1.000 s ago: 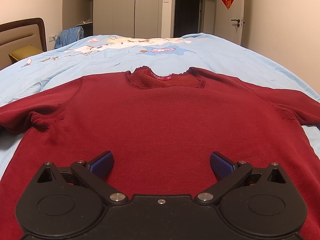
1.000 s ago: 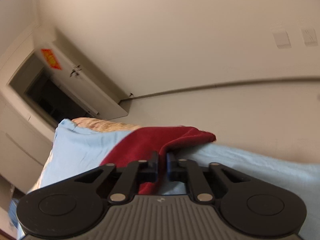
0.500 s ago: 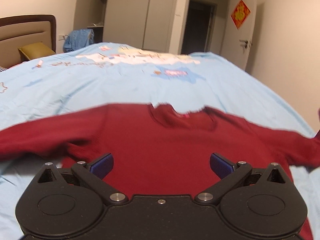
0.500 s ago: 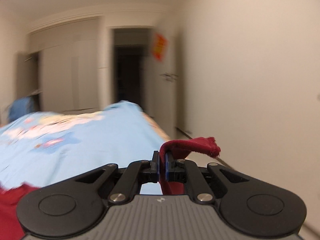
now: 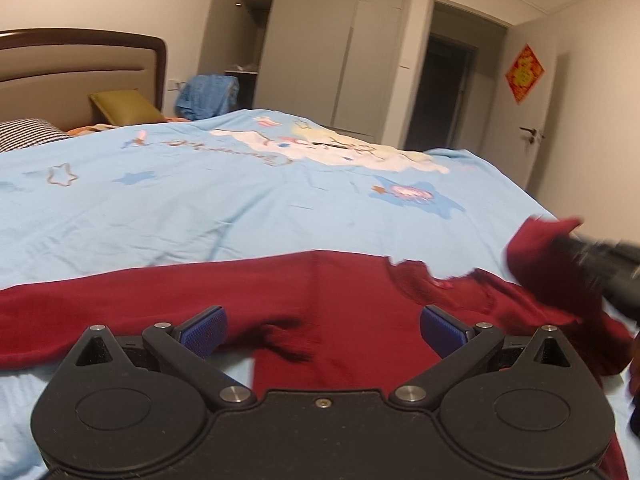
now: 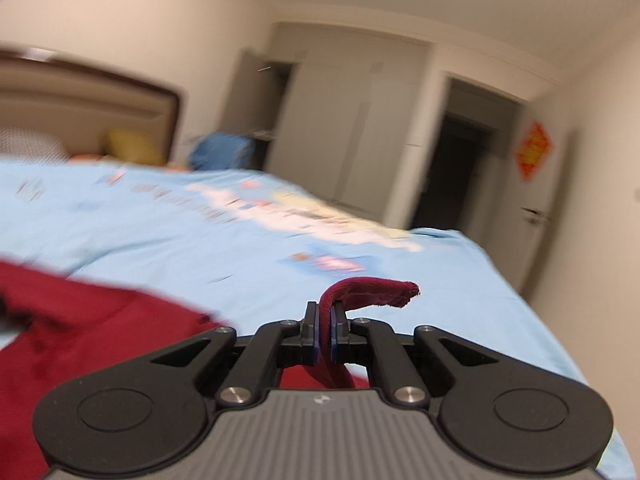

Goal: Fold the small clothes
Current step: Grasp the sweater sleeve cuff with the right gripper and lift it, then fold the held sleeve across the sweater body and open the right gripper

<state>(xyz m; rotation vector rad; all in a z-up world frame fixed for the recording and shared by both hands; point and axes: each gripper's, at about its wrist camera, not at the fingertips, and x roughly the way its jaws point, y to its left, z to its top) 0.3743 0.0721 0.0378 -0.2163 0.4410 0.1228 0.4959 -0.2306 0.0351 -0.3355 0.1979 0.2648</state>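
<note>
I see the dark red sweater [image 5: 328,320] spread flat on the light blue bedspread [image 5: 224,208], my right gripper [image 6: 325,338] clamped on its lifted sleeve cuff [image 6: 376,290], my left gripper [image 5: 322,326] spread wide above it.

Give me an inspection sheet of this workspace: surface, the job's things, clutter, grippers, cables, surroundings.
Surface: bed with a light blue cartoon-print cover, lightly wrinkled.
Job's things: dark red sweater lying on the cover, left sleeve stretched out flat; right sleeve cuff lifted off the bed.
Clutter: blue garment heaped beyond the bed; olive pillow and striped pillow at the headboard.
Grippers: left gripper open, above the sweater, holding nothing; right gripper shut on the right sleeve.
Cables: nothing seen.
Surroundings: grey wardrobe with one door open, dark doorway, red diamond decoration on a door.
</note>
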